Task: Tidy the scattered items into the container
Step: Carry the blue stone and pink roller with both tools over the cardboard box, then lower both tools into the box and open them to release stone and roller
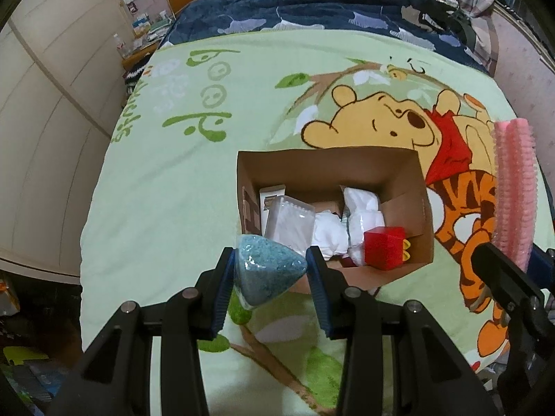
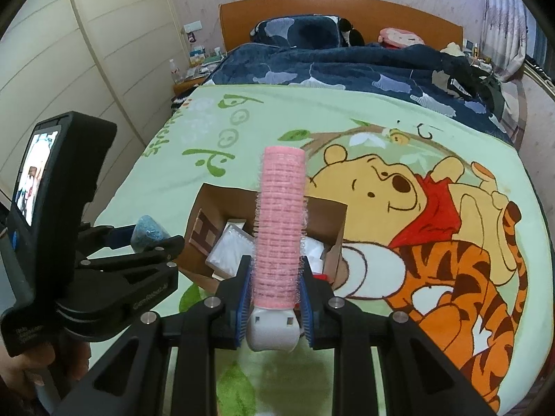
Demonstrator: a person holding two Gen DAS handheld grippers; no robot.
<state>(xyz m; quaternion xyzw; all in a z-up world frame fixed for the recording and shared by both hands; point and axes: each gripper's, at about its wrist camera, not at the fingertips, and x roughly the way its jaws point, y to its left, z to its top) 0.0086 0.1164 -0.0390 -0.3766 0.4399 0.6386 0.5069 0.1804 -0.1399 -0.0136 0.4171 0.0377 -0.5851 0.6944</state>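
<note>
My left tool point(image 1: 270, 270) pinches a blue speckled cone-shaped sponge point(image 1: 267, 272) just before the open brown cardboard box point(image 1: 409, 208) on the bed. My right tool point(image 2: 274, 298) pinches a pink bristly hair roller point(image 2: 280, 222) near it. The box already holds several items; these two remain, and I see no others scattered.

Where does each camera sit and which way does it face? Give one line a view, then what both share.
Left wrist: on the left gripper, looking steeply down at the cardboard box; its fingers clamp a blue sponge.
Right wrist: on the right gripper, facing along the bed; it grips a pink hair roller; a hand shows.
Both share box, sponge, roller, bed.
</note>
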